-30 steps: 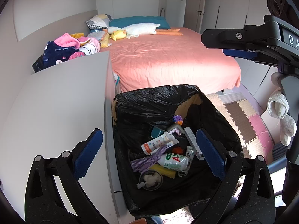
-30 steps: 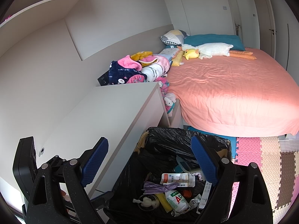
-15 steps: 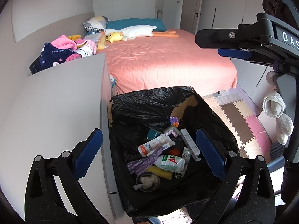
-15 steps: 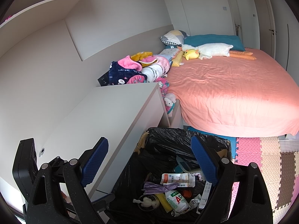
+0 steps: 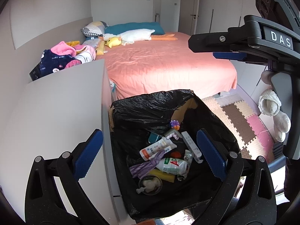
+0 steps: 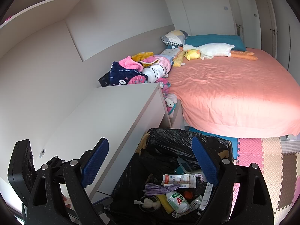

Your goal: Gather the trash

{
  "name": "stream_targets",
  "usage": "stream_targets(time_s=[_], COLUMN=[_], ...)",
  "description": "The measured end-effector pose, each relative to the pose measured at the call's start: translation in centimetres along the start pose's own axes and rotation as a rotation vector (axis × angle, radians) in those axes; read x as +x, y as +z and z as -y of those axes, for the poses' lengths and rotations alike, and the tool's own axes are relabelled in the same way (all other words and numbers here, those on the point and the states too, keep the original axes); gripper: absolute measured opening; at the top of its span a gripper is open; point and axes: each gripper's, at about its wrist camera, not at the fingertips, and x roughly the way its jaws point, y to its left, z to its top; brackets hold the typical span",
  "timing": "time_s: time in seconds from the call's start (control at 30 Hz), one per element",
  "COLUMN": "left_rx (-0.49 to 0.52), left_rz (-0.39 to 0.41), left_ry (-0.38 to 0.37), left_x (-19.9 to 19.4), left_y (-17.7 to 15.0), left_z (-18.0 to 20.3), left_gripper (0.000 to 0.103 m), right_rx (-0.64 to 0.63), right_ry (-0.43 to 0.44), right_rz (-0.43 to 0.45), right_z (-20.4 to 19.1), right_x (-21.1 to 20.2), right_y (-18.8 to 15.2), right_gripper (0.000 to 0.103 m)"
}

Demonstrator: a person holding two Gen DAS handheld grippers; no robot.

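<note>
Bin (image 5: 142, 108) directly below both grippers, left gripper (image 5: 150, 155) and right gripper (image 6: 150, 161): released, empty, equally near.

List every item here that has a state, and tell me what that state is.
left gripper: open, empty
right gripper: open, empty
black trash bag: mouth open, partly filled
white AD bottle: lying on its side in the bag
pink bed sheet: spread out, slightly wrinkled
door: closed
</note>
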Motion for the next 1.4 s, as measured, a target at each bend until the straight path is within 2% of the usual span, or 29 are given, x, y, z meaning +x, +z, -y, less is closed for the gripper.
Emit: stream_targets(time_s=[1.4], left_rx=[-0.006], left_rz=[-0.019], left_ry=[0.003], left_x=[0.35], left_y=[-0.22], left_z=[-0.01], left_gripper=[0.097], right_rx=[0.005], right_ry=[0.003], right_rz=[-0.001], right_z=[0.44], right_x=[-0.01], right_y=[-0.25], right_gripper=[0.09])
